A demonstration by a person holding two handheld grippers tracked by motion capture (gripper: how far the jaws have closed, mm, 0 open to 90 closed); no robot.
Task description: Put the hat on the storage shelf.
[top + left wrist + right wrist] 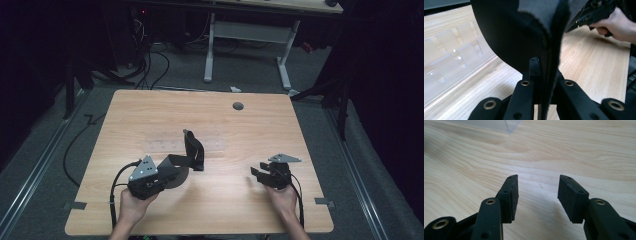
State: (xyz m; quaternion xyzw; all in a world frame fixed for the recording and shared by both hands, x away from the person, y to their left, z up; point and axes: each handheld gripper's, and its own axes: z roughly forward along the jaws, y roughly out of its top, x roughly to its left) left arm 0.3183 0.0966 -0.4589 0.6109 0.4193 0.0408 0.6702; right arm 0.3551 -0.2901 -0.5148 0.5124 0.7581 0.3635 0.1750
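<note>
Black fabric, a dark strap-like piece of cloth [187,157], is the thing being worked on, and it sits a little left of centre in the high view, one end standing up and curling over, the other running down into the left gripper [165,175]. In the left gripper view that gripper's fingers [534,72] are clamped tight on the cloth's edge, which rises between them and hangs off the bench [150,215]. Just beyond the cloth, at mid-frame of the high view, lies a clear plastic tray [185,146] with moulded compartments; nothing shows in those compartments, though they are faint. At lower right the right gripper [261,172] hovers low over bare wood, its fingers [511,195] apart with nothing between them. Judging from this, the cloth is lifted but not yet folded or placed; the second grasp is still to come.
</note>
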